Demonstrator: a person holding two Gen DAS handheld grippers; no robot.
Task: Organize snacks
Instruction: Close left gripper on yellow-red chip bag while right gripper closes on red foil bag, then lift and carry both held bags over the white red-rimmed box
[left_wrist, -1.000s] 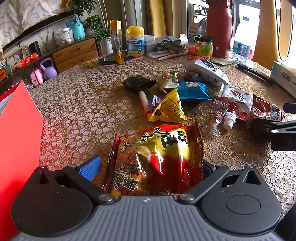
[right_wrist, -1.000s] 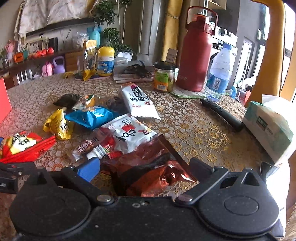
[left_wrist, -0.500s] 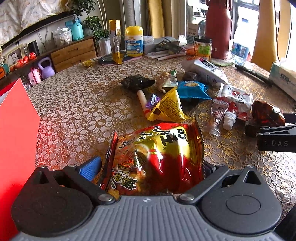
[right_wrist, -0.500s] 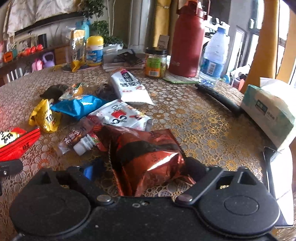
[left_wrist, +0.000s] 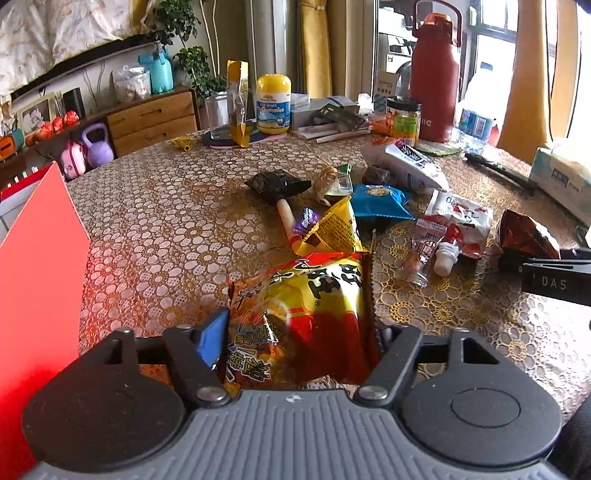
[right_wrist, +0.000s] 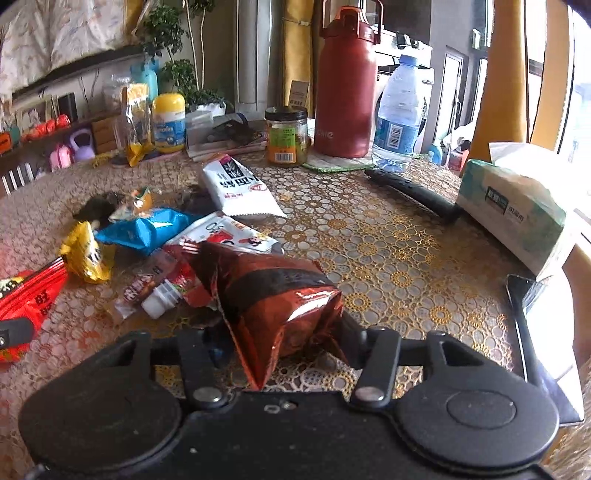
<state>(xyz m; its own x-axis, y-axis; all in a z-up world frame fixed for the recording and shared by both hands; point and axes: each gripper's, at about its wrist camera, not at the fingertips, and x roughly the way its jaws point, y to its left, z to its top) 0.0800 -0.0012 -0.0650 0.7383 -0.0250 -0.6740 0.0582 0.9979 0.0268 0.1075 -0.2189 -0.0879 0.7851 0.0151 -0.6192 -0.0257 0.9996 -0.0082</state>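
Note:
My left gripper (left_wrist: 299, 343) is shut on a red and yellow snack bag (left_wrist: 306, 314), which stands upright between its fingers just above the patterned table (left_wrist: 166, 221). My right gripper (right_wrist: 280, 343) is shut on a shiny red-brown foil bag (right_wrist: 273, 295), crumpled and held off the table. Loose snacks lie in a pile between and beyond the two grippers: a yellow packet (left_wrist: 332, 232), a blue packet (left_wrist: 380, 201), a white and red pouch (left_wrist: 458, 218), a white bag (right_wrist: 236, 184) and a dark packet (left_wrist: 277, 182). The foil bag (left_wrist: 524, 236) shows at the right edge of the left wrist view.
A red panel (left_wrist: 37, 277) stands at the table's left edge. At the back are a red flask (right_wrist: 345, 85), a water bottle (right_wrist: 397, 118), a jar (right_wrist: 286, 136) and a gummies bottle (left_wrist: 272, 105). A tissue box (right_wrist: 513, 206) and a black handle (right_wrist: 413, 192) lie at the right.
The right gripper's jaws have closed in on the foil bag and lifted it off the table. The left gripper has raised its red and yellow bag more upright.

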